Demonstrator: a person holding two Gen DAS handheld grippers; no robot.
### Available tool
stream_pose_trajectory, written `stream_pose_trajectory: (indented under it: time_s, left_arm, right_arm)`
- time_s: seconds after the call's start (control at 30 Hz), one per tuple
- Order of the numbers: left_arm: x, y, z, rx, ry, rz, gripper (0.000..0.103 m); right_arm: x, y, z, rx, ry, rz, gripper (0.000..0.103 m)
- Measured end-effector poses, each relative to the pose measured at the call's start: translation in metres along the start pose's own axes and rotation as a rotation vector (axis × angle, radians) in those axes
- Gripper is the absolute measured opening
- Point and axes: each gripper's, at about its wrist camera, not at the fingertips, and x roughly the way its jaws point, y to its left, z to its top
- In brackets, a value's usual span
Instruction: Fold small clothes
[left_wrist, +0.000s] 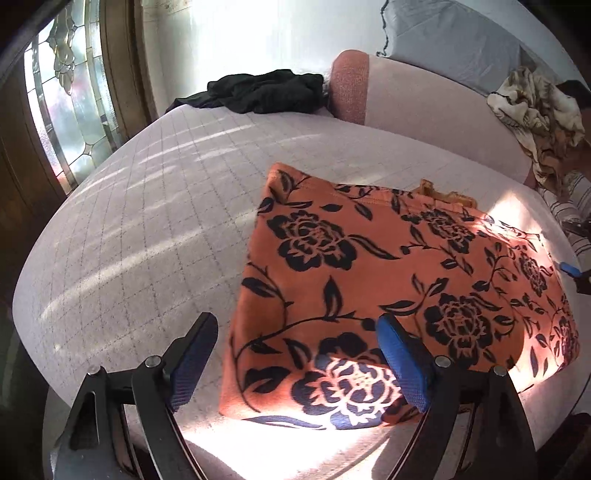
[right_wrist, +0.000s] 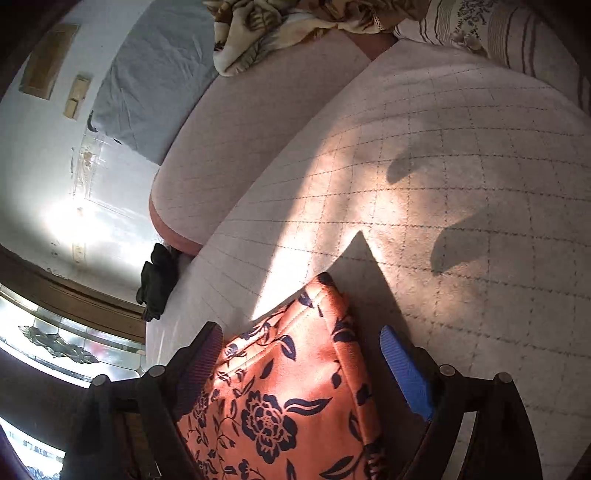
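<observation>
An orange garment with black flowers (left_wrist: 369, 280) lies flat on the pale quilted sofa seat (left_wrist: 147, 221), and a mustard edge (left_wrist: 443, 194) peeks out at its far side. My left gripper (left_wrist: 295, 339) is open and hovers over the garment's near left corner; its pads do not touch the cloth. In the right wrist view another corner of the garment (right_wrist: 291, 387) lies under my right gripper (right_wrist: 301, 354), which is open with the cloth between its fingers and not pinched. A blue fingertip of the right gripper (left_wrist: 570, 269) shows at the garment's right edge.
A black garment (left_wrist: 258, 92) lies crumpled at the seat's far end by the armrest (left_wrist: 349, 85). A beige patterned cloth heap (left_wrist: 535, 110) and a striped pillow (right_wrist: 498, 33) sit on the right. The backrest (right_wrist: 229, 140) borders the seat, and a glass door (left_wrist: 70, 96) stands on the left.
</observation>
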Motion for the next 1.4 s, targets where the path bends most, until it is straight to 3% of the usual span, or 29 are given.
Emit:
stream_pose_trajectory:
  time_s: [0.07, 0.13, 0.27, 0.3, 0.33, 0.4, 0.47, 0.5, 0.53, 0.6, 0.73, 0.87, 0.93, 1.0, 1.03, 1.1, 1.2, 1.27, 1.33, 1.4]
  left_arm:
    - [0.002, -0.017, 0.002, 0.048, -0.004, -0.022, 0.089]
    - [0.005, -0.033, 0.002, 0.099, 0.000, -0.024, 0.089]
    - [0.015, -0.044, -0.003, 0.124, 0.031, -0.039, 0.089]
    - [0.016, -0.044, -0.005, 0.124, 0.036, -0.037, 0.089]
    - [0.018, -0.044, -0.007, 0.125, 0.038, -0.033, 0.089]
    - [0.020, -0.042, -0.008, 0.118, 0.043, -0.028, 0.089]
    - [0.022, -0.040, -0.009, 0.102, 0.038, -0.027, 0.089]
    - [0.025, -0.040, -0.010, 0.104, 0.039, -0.030, 0.089]
    - [0.029, -0.041, -0.011, 0.115, 0.045, -0.027, 0.089]
    - [0.033, -0.041, -0.014, 0.137, 0.050, -0.010, 0.089]
    - [0.025, -0.036, -0.016, 0.117, 0.035, -0.019, 0.089]
    - [0.011, -0.028, -0.020, 0.092, 0.016, -0.034, 0.089]
    - [0.005, -0.021, -0.020, 0.066, 0.015, -0.040, 0.089]
    - [-0.003, -0.008, -0.021, 0.023, 0.026, -0.045, 0.089]
    - [-0.007, 0.000, -0.021, -0.002, 0.037, -0.049, 0.089]
    - [-0.018, 0.022, -0.023, -0.062, 0.044, -0.055, 0.089]
    - [-0.027, 0.059, -0.031, -0.169, 0.040, -0.051, 0.089]
    - [-0.015, 0.076, -0.038, -0.232, 0.089, -0.063, 0.089]
    - [0.017, 0.087, -0.049, -0.249, 0.215, -0.106, 0.079]
    - [0.011, 0.087, -0.049, -0.238, 0.192, -0.074, 0.061]
  right_arm:
    - [0.018, 0.002, 0.008, -0.058, 0.060, 0.001, 0.078]
    - [0.037, 0.007, 0.014, -0.127, 0.107, -0.050, 0.061]
    - [0.070, 0.007, 0.015, -0.176, 0.193, -0.106, 0.051]
    - [0.073, 0.013, 0.014, -0.207, 0.216, -0.104, 0.023]
    - [0.075, 0.022, 0.012, -0.246, 0.240, -0.102, 0.013]
    - [0.062, 0.047, 0.004, -0.371, 0.170, -0.172, 0.012]
    - [0.052, 0.054, 0.001, -0.397, 0.096, -0.208, 0.012]
    - [0.060, 0.049, 0.001, -0.388, 0.107, -0.263, 0.014]
    - [0.073, 0.037, 0.000, -0.363, 0.153, -0.306, 0.027]
    - [0.066, 0.029, 0.004, -0.293, 0.108, -0.267, 0.033]
    - [0.007, 0.041, -0.004, -0.229, -0.008, -0.243, 0.048]
    - [-0.043, 0.059, -0.062, -0.253, 0.069, -0.051, 0.049]
    - [-0.053, 0.052, -0.098, -0.237, 0.130, 0.048, 0.061]
    - [-0.043, 0.027, -0.129, -0.175, 0.163, -0.001, 0.069]
    - [-0.036, 0.004, -0.137, -0.125, 0.173, -0.078, 0.060]
    - [-0.045, -0.013, -0.143, -0.056, 0.092, -0.026, 0.054]
    - [-0.052, 0.003, -0.153, -0.114, 0.056, -0.024, 0.073]
    - [-0.040, 0.011, -0.161, -0.210, 0.069, -0.056, 0.076]
    - [-0.039, 0.008, -0.167, -0.217, 0.035, -0.052, 0.077]
    - [-0.044, 0.004, -0.166, -0.174, 0.024, -0.019, 0.077]
